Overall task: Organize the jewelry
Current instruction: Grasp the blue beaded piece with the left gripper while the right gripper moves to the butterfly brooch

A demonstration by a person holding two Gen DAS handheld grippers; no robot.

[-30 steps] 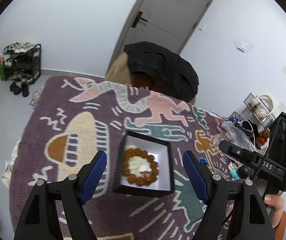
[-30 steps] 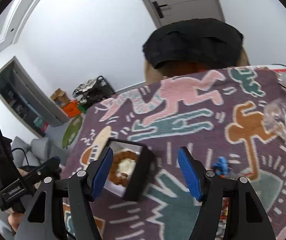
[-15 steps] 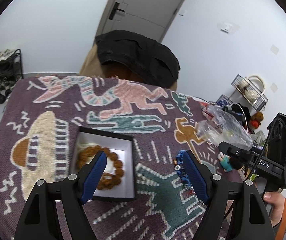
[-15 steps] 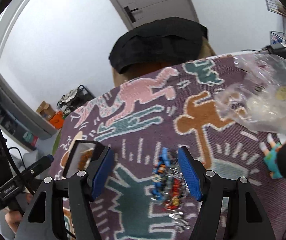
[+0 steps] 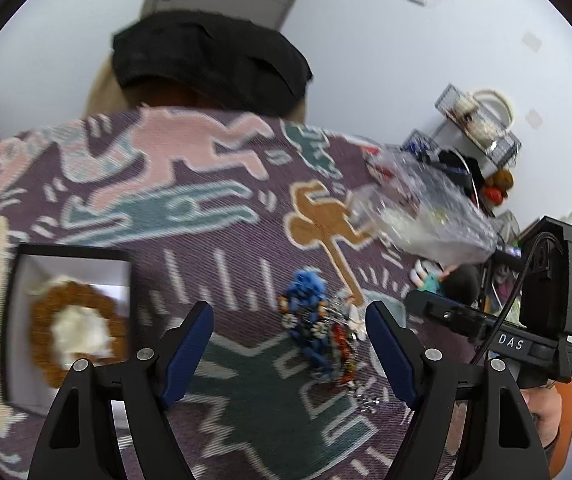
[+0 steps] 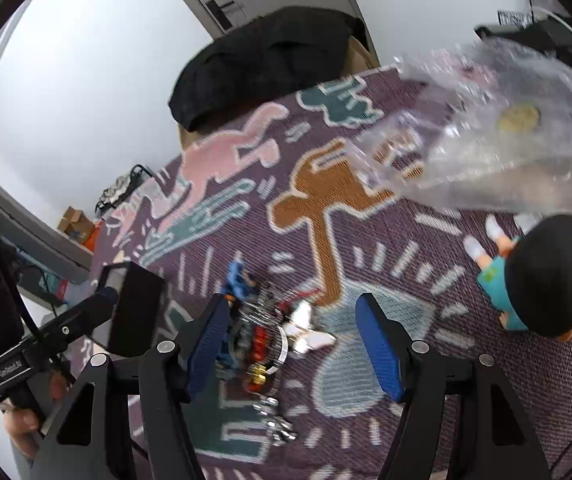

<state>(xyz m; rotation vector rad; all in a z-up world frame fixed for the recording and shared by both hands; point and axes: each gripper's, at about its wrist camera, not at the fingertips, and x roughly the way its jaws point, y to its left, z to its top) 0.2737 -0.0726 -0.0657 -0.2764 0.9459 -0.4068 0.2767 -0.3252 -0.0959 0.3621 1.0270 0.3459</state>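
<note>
A black box [image 5: 17,320] with a white lining holds a brown bead bracelet [image 5: 73,332] on a white cushion, at the left of the left wrist view. The box's dark side [image 6: 135,312] shows in the right wrist view. A tangled pile of jewelry [image 5: 318,332], blue, red and silvery, lies on the patterned cloth. My left gripper [image 5: 290,344] is open and empty, just short of the pile. My right gripper [image 6: 292,344] is open and empty, low over the same pile [image 6: 263,332].
A crumpled clear plastic bag [image 6: 486,136] lies at the far right. A small figurine with a black head [image 6: 542,276] lies right of the pile. A chair draped with black cloth [image 5: 205,56] stands behind the table. The patterned purple cloth [image 5: 213,220] covers the table.
Both grippers have swung right, away from the box and toward the jewelry pile. The box has slid to the left in both views. Both jaws stay open.
</note>
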